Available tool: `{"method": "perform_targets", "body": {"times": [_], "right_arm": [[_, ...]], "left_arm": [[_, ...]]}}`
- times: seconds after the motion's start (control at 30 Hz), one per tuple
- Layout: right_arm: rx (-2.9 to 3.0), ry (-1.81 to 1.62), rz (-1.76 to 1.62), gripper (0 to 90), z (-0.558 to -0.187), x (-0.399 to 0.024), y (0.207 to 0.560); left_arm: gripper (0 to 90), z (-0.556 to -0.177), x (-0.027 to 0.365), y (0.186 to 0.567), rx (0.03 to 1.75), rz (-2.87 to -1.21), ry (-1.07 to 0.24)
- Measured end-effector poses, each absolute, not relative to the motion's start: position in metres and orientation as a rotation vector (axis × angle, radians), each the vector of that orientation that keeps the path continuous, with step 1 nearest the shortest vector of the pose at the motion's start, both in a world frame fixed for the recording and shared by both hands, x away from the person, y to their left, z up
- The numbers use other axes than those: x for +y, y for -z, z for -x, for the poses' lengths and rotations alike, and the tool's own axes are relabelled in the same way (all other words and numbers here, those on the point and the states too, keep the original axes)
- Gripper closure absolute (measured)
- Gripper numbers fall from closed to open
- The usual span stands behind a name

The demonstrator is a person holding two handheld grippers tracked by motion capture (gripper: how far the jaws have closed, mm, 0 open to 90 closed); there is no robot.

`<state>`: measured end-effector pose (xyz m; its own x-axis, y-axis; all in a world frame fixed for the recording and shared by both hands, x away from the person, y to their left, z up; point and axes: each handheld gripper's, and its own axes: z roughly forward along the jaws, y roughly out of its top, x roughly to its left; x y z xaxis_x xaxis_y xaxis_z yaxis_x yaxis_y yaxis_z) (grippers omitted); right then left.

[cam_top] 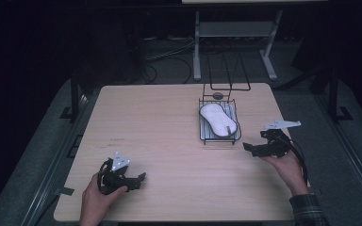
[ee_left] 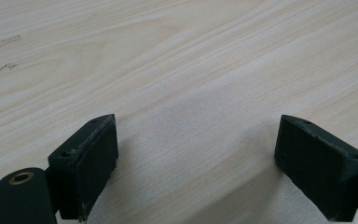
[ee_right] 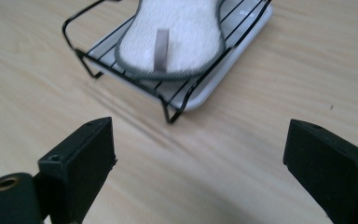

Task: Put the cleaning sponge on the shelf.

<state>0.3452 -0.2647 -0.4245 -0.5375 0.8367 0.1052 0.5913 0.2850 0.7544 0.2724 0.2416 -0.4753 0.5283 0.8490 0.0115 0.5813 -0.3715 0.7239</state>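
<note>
Left gripper (cam_top: 140, 179) low over the wooden table (cam_top: 160, 122), jaws spread wide, holding nothing, well apart from the wire rack (cam_top: 202, 134). Right gripper (cam_top: 248, 147) just beside that rack, jaws likewise wide and empty. White sponge (cam_top: 218, 118) lying flat inside the rack.

On the table (cam_top: 169, 141), right of centre toward the far edge, a wire rack (cam_top: 218, 123) sits on a tray (ee_right: 223, 79) with a sponge (cam_top: 218, 119) lying in it; right gripper (cam_top: 252, 147) just beside its near right corner, left gripper (cam_top: 139, 181) well apart at near left.
</note>
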Motion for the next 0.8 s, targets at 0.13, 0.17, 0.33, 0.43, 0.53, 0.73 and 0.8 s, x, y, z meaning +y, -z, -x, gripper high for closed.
{"method": "perform_targets", "body": {"times": [0.13,0.17,0.33,0.43,0.53,0.73,0.8], "right_arm": [[2.264,-1.094,-1.305,8.0,-0.336,-0.266,0.429],[2.266,-1.099,-1.304,8.0,-0.333,-0.267,0.43],[2.284,-1.085,-1.316,6.2,-0.317,-0.271,0.438],[2.294,-1.081,-1.31,6.1,-0.313,-0.272,0.441],[2.308,-1.063,-1.314,4.6,-0.305,-0.274,0.447],[2.306,-1.039,-1.318,3.0,-0.292,-0.278,0.455],[2.303,-1.016,-1.313,2.6,-0.287,-0.28,0.459]], "left_arm": [[12.6,-0.272,0.241,0.475,1.156,-2.091,-0.509],[12.6,-0.272,0.242,0.475,1.156,-2.092,-0.509],[12.6,-0.272,0.242,0.475,1.154,-2.097,-0.51],[12.6,-0.272,0.242,0.475,1.153,-2.096,-0.51],[12.6,-0.273,0.242,0.475,1.152,-2.097,-0.51],[12.6,-0.273,0.242,0.475,1.153,-2.095,-0.511],[12.6,-0.273,0.242,0.475,1.153,-2.095,-0.511]]}}
